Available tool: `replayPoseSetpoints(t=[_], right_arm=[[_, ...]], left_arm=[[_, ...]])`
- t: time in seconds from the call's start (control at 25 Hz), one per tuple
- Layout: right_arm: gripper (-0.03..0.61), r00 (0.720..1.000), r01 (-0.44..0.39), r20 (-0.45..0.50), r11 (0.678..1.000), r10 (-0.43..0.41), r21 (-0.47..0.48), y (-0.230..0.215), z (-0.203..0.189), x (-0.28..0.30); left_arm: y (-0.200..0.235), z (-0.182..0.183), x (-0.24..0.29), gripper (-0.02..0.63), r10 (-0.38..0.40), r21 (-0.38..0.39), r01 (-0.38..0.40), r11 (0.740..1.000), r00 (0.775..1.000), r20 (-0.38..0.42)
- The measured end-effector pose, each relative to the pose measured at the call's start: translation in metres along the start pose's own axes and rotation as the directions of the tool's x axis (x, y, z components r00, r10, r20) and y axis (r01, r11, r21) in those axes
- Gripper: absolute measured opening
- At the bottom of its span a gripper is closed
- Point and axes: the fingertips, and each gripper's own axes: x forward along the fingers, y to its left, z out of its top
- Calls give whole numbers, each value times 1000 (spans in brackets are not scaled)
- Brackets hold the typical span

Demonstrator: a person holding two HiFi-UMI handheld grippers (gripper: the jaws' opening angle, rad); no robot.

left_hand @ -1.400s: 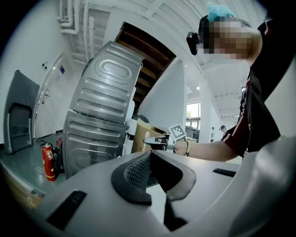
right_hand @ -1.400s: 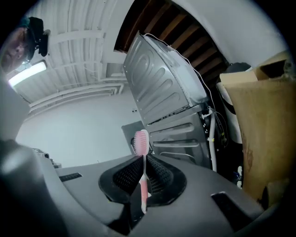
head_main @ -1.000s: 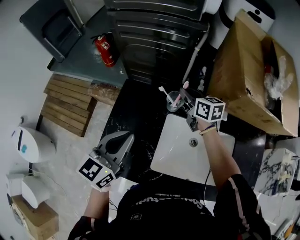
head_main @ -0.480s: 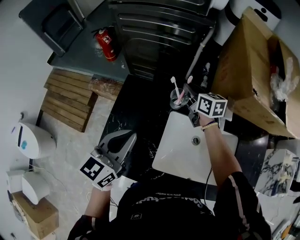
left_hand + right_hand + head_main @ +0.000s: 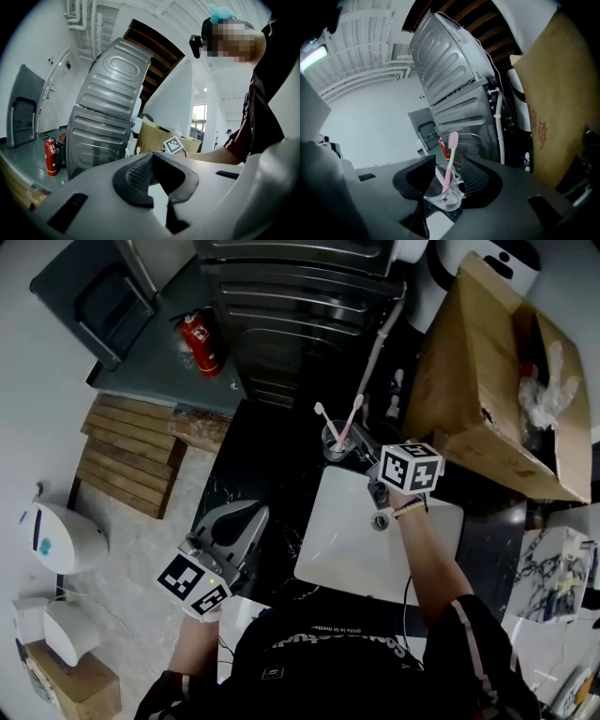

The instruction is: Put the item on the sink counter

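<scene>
The right tool (image 5: 449, 179) has just spread its jaws wide, and between them a glass cup (image 5: 446, 197) holds the pink toothbrush (image 5: 450, 157) on the black worktop (image 5: 267, 460). A white sink (image 5: 352, 545) lies beneath that tool. The left tool (image 5: 151, 158) is pinched together and empty. A metal appliance (image 5: 300, 296) stands ahead.

From above, the marker cube (image 5: 410, 468) covers the right gripper (image 5: 449, 177), whose jaws have just been opening with the glass cup (image 5: 446, 192) standing free between them. Looking along those jaws, the cup's base drops out of sight behind the gripper's own body, and the white toothbrush (image 5: 324, 418) is nearly all hidden behind the left pad. The cardboard box (image 5: 553, 108) at the far right runs off the picture's edge, the person's arm and shoulder cover the near part of the sink (image 5: 347, 531), and from the left gripper (image 5: 152, 176) only that cube shows of the right one.
</scene>
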Motion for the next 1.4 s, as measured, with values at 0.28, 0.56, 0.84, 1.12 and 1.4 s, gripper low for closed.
replayPoseSetpoints(t=[0.28, 0.56, 0.84, 1.12, 1.4], right_arm=[[176, 990, 10, 140, 973, 23, -233, 57, 33, -97], [115, 960, 7, 257, 914, 107, -405, 114, 58, -202], [56, 938, 80, 338, 903, 75, -423, 128, 61, -271], [41, 928, 163, 373, 906, -7, -391, 111, 52, -311], [41, 923, 193, 384, 904, -35, -382, 106, 49, -331]], left_arm=[[-38, 19, 34, 15, -96, 43, 95, 995, 995, 23], [-95, 38, 72, 15, -220, 106, 213, 971, 974, 61], [-147, 57, 102, 15, -326, 194, 305, 933, 941, 89], [-180, 61, 118, 15, -392, 227, 362, 904, 915, 101], [-193, 57, 122, 15, -403, 227, 375, 899, 911, 90]])
